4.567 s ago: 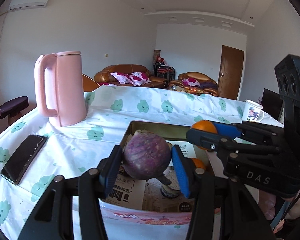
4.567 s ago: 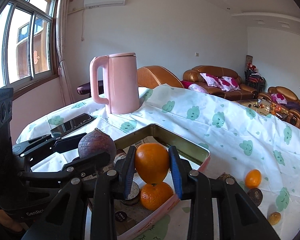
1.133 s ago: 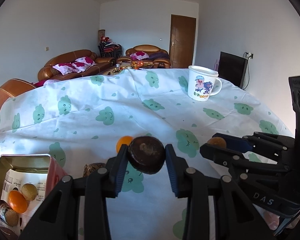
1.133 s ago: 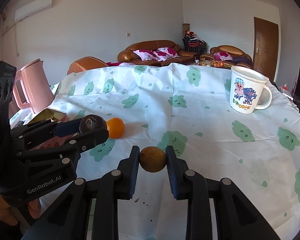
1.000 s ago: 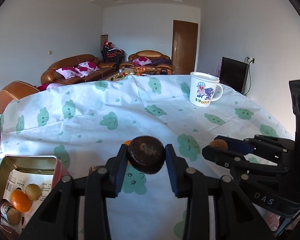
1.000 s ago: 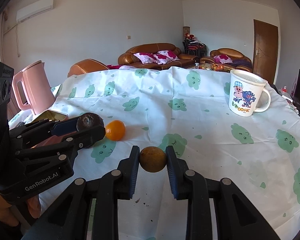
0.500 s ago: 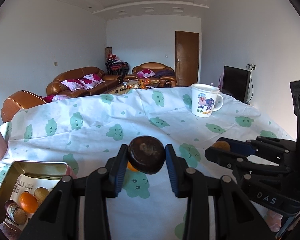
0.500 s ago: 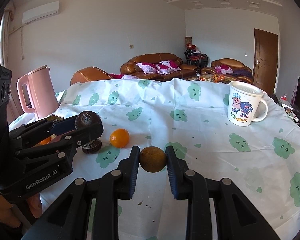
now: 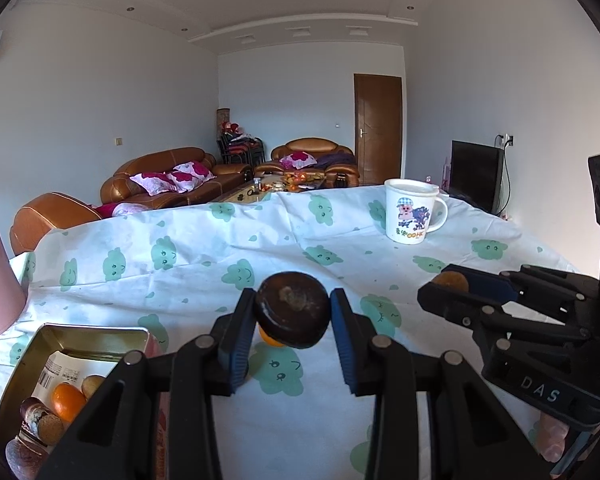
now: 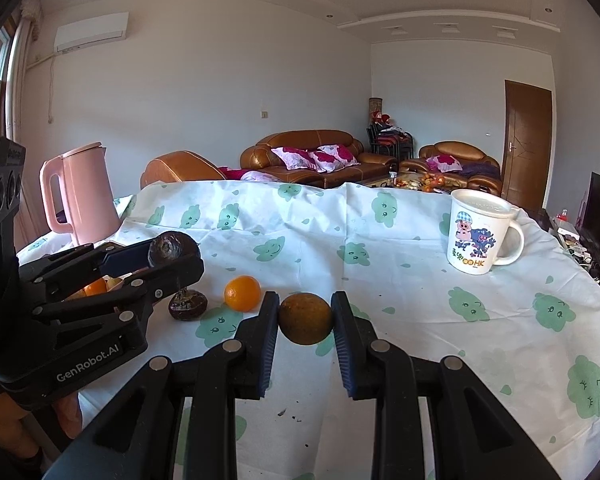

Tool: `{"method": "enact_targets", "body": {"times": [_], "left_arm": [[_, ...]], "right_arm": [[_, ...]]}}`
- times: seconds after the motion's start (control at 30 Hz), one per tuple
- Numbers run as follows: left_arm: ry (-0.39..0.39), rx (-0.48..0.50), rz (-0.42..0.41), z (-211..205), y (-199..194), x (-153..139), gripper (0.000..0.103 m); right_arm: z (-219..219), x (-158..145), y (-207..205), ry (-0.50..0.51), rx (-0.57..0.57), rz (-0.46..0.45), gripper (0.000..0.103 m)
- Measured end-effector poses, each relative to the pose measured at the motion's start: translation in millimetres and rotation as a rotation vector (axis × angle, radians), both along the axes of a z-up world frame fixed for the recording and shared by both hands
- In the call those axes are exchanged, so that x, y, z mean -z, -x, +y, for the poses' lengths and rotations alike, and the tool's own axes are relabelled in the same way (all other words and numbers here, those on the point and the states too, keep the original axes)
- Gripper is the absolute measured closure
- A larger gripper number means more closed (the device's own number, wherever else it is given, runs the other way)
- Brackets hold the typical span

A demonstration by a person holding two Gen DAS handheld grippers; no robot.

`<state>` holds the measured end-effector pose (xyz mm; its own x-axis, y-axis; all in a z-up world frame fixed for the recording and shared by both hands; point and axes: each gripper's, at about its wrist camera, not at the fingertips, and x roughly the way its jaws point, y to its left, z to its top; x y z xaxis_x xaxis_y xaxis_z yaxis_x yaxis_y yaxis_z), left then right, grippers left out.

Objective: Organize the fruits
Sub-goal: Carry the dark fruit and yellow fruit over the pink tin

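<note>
The left gripper [image 9: 293, 316] clenched a dark brown fruit [image 9: 293, 315] above the bench [image 9: 220, 248]; the right gripper [image 10: 305, 320] clenched a brownish-yellow fruit [image 10: 305, 318]. Only the left view showed the tin [image 9: 32, 352]; only the right showed the pink kettle [image 10: 82, 196].

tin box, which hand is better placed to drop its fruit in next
Left, probably. The tin box sits at the left tongs' side, dark fruit gripped; the right tongs with the brownish fruit are farther off.
</note>
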<state>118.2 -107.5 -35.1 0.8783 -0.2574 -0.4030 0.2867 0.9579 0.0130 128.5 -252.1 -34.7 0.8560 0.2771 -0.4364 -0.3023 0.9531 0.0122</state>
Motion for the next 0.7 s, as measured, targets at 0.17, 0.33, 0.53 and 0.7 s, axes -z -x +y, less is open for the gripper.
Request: {"method": "enact_targets", "body": {"times": [0.17,0.33,0.53,0.7], "left_arm": [[0.001,-0.01,0.025,10.5,7.6,1.1,0.064],[0.016,-0.026,0.022,34.9,22.1,-5.7,0.064],[0.038,-0.096,0.025,77.5,31.7,-17.4,0.064],[0.054,-0.166,0.045,113.2,35.6,-16.3,0.064]], "right_arm": [[11.4,-0.6,2.1,0.009,-0.029,0.005,0.075],[34.3,-9.4,5.1,0.002,-0.092,0.006,0.075],[73.7,-22.1,4.2,0.017,-0.178,0.003,0.075],[110.8,-23.9,4.0,0.035,-0.254,0.015,0.075]]}}
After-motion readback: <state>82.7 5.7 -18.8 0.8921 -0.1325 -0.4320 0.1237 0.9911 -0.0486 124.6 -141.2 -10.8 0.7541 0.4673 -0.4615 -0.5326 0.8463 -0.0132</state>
